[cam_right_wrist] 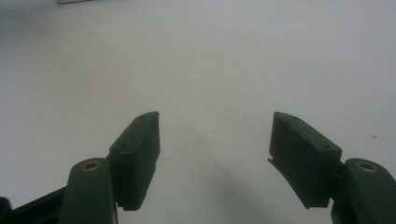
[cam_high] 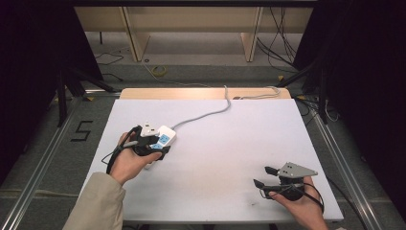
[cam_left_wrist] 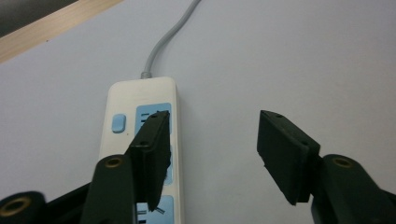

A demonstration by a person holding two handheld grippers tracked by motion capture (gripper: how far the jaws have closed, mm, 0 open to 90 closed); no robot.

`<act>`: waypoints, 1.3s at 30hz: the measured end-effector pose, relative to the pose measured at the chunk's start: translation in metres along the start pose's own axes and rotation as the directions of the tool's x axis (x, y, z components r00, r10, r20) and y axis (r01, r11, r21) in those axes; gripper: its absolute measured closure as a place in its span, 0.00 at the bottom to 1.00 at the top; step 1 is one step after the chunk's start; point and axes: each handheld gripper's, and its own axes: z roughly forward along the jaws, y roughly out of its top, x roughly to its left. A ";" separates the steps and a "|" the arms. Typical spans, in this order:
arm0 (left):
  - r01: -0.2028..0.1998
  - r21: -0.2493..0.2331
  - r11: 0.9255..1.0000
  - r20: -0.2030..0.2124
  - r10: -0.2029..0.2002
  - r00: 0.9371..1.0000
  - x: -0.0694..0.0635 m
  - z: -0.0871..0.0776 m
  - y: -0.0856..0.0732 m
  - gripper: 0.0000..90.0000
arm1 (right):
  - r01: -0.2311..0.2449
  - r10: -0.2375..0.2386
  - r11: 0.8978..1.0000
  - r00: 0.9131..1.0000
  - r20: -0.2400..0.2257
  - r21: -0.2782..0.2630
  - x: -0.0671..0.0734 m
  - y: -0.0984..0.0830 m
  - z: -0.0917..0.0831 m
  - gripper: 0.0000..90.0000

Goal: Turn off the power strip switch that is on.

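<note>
A white power strip point(cam_high: 165, 136) with blue sockets and a blue switch lies at the left of the white table point(cam_high: 230, 143). Its grey cord point(cam_high: 206, 114) runs off toward the far edge. My left gripper point(cam_high: 160, 143) hovers over the strip's near end. In the left gripper view the strip point(cam_left_wrist: 140, 107) lies under the left jaw while the other jaw stands over bare table; the gripper point(cam_left_wrist: 212, 116) is open and holds nothing. Near the front right corner my right gripper point(cam_high: 261, 175) rests, pointing left. Seen along its own jaws, this gripper point(cam_right_wrist: 215, 116) is open over bare table.
A wooden strip point(cam_high: 201, 93) borders the table's far edge, where the cord point(cam_left_wrist: 163, 42) drops off. Metal rails point(cam_high: 48, 148) run along both sides of the table. Loose cables point(cam_high: 280, 43) and wooden furniture legs point(cam_high: 251, 33) stand on the floor behind. Dark screens flank the scene.
</note>
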 end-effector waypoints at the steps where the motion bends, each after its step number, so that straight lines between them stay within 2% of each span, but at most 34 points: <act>1: -0.004 -0.003 1.000 0.002 0.004 1.000 -0.001 0.000 0.000 0.46 | 0.001 -0.001 1.000 1.000 0.000 0.000 0.000 0.000 0.000 0.38; 6: -0.012 -0.017 1.000 0.032 0.012 0.999 -0.006 0.001 -0.004 0.42 | -0.001 0.001 1.000 1.000 -0.002 -0.002 0.000 0.000 -0.001 0.38; 10: -0.038 -0.010 0.999 0.046 0.038 0.998 -0.009 0.002 -0.007 0.40 | 0.000 0.000 1.000 1.000 -0.005 -0.003 0.000 0.000 -0.001 0.38; 20: -0.084 -0.043 0.996 0.075 0.087 0.993 -0.019 0.006 -0.016 0.32 | 0.000 0.000 1.000 1.000 -0.011 -0.008 0.001 0.000 -0.001 0.38; 31: -0.068 -0.061 0.996 0.079 0.072 0.994 -0.022 0.007 -0.036 0.26 | 0.002 -0.002 1.000 1.000 -0.014 -0.013 0.001 0.000 -0.002 0.38; 36: -0.080 -0.060 0.995 0.077 0.085 0.993 -0.023 0.006 -0.046 0.25 | 0.005 -0.005 1.000 1.000 -0.016 -0.012 0.002 0.000 -0.002 0.38; 39: -0.084 -0.060 0.995 0.077 0.089 0.993 -0.024 0.004 -0.058 0.25 | 0.004 -0.004 1.000 1.000 -0.017 -0.012 0.002 0.000 -0.002 0.38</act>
